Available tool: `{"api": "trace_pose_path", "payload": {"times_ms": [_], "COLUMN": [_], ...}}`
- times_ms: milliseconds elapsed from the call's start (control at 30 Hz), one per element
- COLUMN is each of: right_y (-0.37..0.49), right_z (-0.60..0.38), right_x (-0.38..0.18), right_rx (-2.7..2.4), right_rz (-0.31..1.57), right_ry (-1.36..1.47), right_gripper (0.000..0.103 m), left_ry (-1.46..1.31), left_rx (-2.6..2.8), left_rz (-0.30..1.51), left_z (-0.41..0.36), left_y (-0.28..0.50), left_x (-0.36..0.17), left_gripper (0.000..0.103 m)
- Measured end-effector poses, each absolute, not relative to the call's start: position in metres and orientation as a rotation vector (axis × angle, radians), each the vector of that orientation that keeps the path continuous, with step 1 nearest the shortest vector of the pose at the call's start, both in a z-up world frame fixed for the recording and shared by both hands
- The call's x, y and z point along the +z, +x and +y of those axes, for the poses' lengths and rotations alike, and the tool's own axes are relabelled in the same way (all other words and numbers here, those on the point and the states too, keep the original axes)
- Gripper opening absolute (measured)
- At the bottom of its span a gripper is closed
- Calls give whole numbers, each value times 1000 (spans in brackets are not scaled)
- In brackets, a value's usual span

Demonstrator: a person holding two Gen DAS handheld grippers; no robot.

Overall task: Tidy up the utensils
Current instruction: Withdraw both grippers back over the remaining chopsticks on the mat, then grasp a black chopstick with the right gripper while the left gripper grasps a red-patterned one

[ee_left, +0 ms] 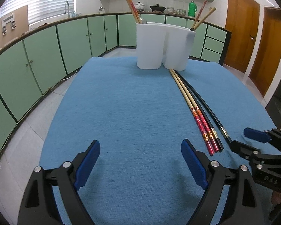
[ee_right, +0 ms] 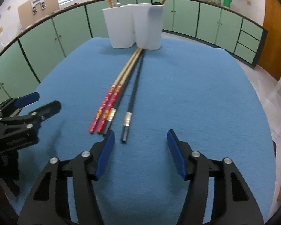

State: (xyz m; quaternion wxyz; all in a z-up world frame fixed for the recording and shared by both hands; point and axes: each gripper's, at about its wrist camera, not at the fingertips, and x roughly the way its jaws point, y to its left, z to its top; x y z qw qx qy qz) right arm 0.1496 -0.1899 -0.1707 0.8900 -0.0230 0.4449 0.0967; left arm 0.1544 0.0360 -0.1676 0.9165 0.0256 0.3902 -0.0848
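blue cloth (ee_right: 178, 93) covers the table in a kitchen with green cupboards (ee_left: 69, 41). chopsticks (ee_right: 119, 101) lie ahead of the right gripper (ee_right: 140, 146), its fingers apart, empty; left gripper (ee_left: 140, 161) wide, empty.

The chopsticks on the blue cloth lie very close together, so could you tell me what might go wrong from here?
1. The right gripper, open, could catch the neighbouring black chopstick along with the lone black chopstick.
2. A nudge could scatter the red-handled pair.
3. Their tips touch the white holder, which could shift.
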Motion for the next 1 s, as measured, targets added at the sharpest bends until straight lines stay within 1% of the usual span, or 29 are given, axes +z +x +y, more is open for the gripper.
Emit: {"api": "trace_pose_path", "payload": {"times_ms": [33, 100, 167, 233, 267, 333, 667, 800, 1000], "right_y": [150, 151, 152, 153, 153, 152, 154, 156, 158], "right_z": [-188, -186, -183, -182, -180, -178, -200, -213, -225], "right_x": [-173, -177, -175, -175, -176, -175, -174, -175, -177], "right_rx": [205, 208, 211, 212, 212, 219, 156, 130, 123], "right_rz": [928, 936, 930, 930, 930, 930, 933, 930, 925], "right_ry": [-49, -45, -44, -41, -46, -57, -35, -29, -13], "right_gripper": [46, 42, 35, 23, 20, 7, 6, 6, 6], "left_ry": [53, 56, 58, 58, 57, 55, 12, 53, 91], "left_rx": [-177, -178, -177, -177, -180, -189, -288, -286, -246], "left_rz": [802, 802, 806, 810, 811, 816, 879, 900, 914], "left_z": [36, 35, 35, 35, 34, 31, 4, -14, -23], "left_y": [154, 153, 154, 155, 155, 156, 154, 154, 160], "left_x": [-167, -167, -168, -168, -168, -168, -176, -181, -185], "left_gripper": [86, 86, 86, 86, 86, 86, 86, 86, 85]}}
